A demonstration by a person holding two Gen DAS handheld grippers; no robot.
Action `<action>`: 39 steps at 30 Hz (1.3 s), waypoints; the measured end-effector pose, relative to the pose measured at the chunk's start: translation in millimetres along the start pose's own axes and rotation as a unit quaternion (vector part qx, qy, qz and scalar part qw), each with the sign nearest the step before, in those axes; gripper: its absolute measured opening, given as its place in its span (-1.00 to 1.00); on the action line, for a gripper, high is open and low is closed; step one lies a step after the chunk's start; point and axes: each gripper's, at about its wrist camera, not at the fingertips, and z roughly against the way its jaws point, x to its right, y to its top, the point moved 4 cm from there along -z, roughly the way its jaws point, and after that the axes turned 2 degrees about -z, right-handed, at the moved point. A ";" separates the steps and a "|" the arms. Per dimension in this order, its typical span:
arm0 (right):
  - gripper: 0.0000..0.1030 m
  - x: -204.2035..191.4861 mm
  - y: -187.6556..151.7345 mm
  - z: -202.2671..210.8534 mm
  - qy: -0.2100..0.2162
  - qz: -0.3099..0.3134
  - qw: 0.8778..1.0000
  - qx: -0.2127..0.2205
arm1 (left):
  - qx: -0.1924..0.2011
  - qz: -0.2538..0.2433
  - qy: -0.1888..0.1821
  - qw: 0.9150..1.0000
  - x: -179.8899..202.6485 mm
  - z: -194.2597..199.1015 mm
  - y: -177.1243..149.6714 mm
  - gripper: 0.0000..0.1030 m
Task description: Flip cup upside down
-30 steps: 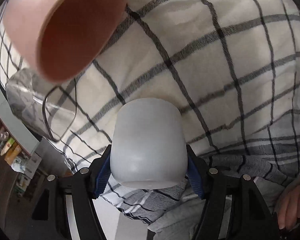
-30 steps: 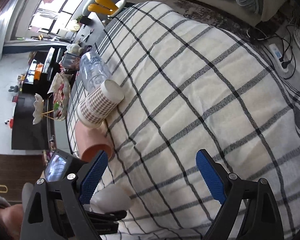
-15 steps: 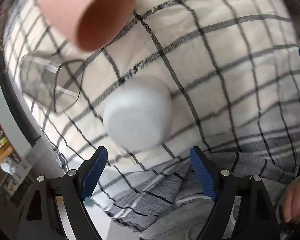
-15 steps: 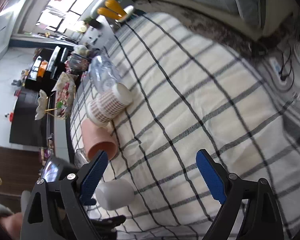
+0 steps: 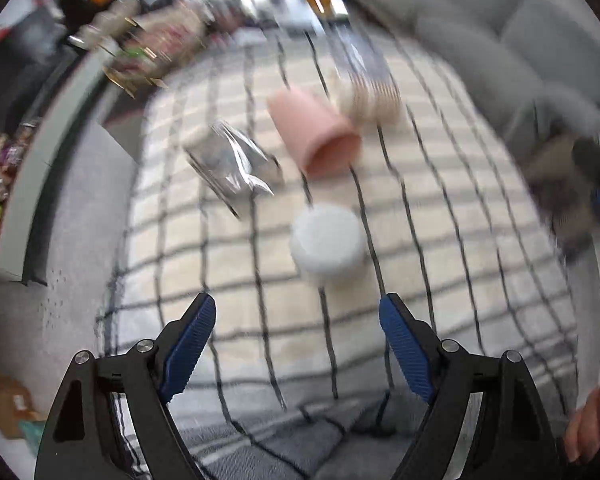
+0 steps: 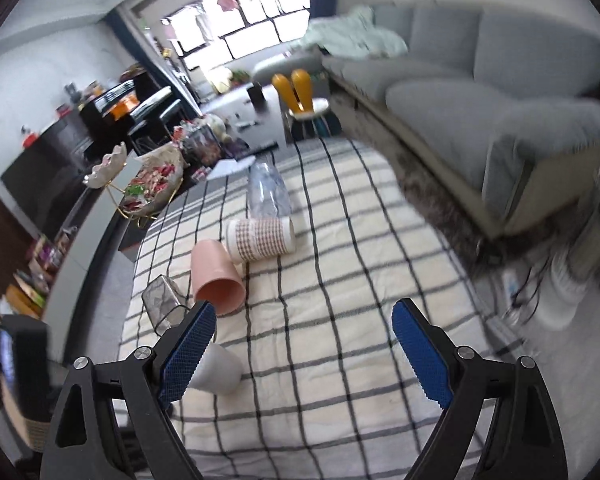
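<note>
A white cup [image 5: 327, 240] stands upside down on the checked tablecloth [image 5: 460, 280], its flat bottom facing up. It also shows in the right wrist view [image 6: 219, 369], partly behind the left finger. My left gripper [image 5: 298, 344] is open and empty, a short way back from the cup. My right gripper [image 6: 304, 346] is open and empty above the cloth, to the right of the cup.
A pink cup [image 6: 217, 280] lies on its side beyond the white cup. A checked cup [image 6: 260, 238] and a clear plastic bottle [image 6: 267, 194] lie farther back. A clear glass [image 6: 162, 305] lies at the left. A grey sofa [image 6: 480, 92] is at the right.
My left gripper let go of the white cup, opened and drew back and up from it. The cup now stands alone on the cloth. The right gripper tilted up, still open.
</note>
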 end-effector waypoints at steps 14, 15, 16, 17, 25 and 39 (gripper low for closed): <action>0.78 -45.5 -10.0 43.7 -0.047 0.091 0.992 0.071 | 0.181 0.072 0.027 0.980 -38.1 56.9 -27.2 0.68; 0.79 -47.6 -11.8 46.2 -0.053 0.097 0.991 0.078 | 0.184 0.074 0.027 0.980 -39.3 57.8 -28.8 0.68; 0.79 -49.3 -13.6 48.3 -0.060 0.101 0.990 0.083 | 0.188 0.076 0.028 0.979 -40.7 58.8 -30.0 0.68; 0.80 -50.7 -15.3 50.3 -0.066 0.105 0.988 0.089 | 0.191 0.078 0.028 0.978 -41.9 59.7 -30.9 0.68; 0.80 -53.5 -21.6 53.8 -0.079 0.110 0.986 0.094 | 0.212 0.074 0.039 0.974 -40.8 67.5 -36.3 0.68; 0.80 -54.1 -25.8 56.1 -0.078 0.108 0.987 0.093 | 0.231 0.070 0.052 0.969 -40.9 77.6 -37.4 0.72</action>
